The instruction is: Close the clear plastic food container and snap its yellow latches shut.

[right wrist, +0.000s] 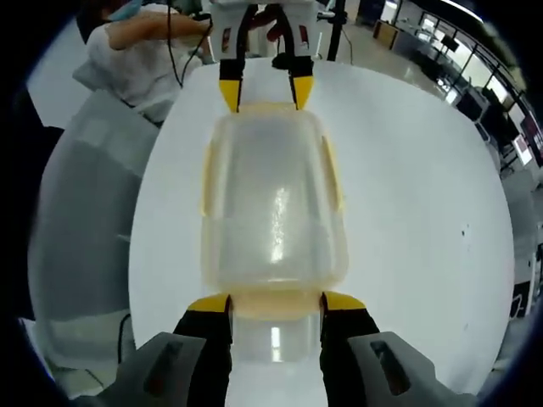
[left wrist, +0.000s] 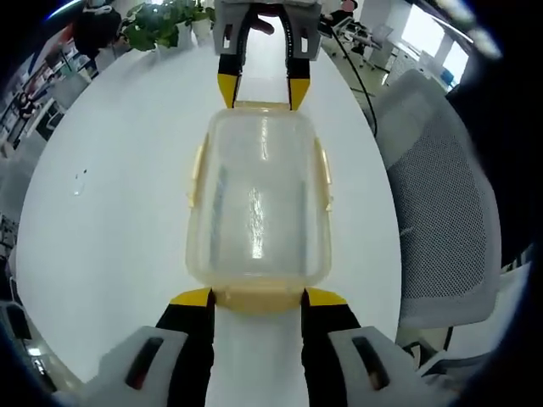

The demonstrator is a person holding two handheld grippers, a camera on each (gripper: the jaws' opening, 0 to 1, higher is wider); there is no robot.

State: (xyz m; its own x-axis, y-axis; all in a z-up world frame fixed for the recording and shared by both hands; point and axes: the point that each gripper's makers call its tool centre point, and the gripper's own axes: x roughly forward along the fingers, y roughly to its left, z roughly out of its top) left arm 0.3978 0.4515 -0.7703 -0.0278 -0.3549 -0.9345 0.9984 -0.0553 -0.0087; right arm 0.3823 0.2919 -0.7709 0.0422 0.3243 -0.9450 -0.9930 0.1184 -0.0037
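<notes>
Container: the clear plastic food container (left wrist: 259, 199) sits flat on the round white table (left wrist: 110, 220), lid on top, right between the two grippers.
Latches: yellow latches (left wrist: 321, 174) run along its long sides – they look folded down against the walls.
Left gripper: the left gripper (left wrist: 258, 298) has its jaws spread wide; the yellow tips touch the near short end of the box, one by each corner.
Right gripper: the right gripper (right wrist: 276, 303) is spread wide too – its yellow tips touch the other short end.
Around: a grey mesh chair (left wrist: 445, 229) stands beside the table, and a green plant (left wrist: 165, 21) sits at the far edge.
</notes>
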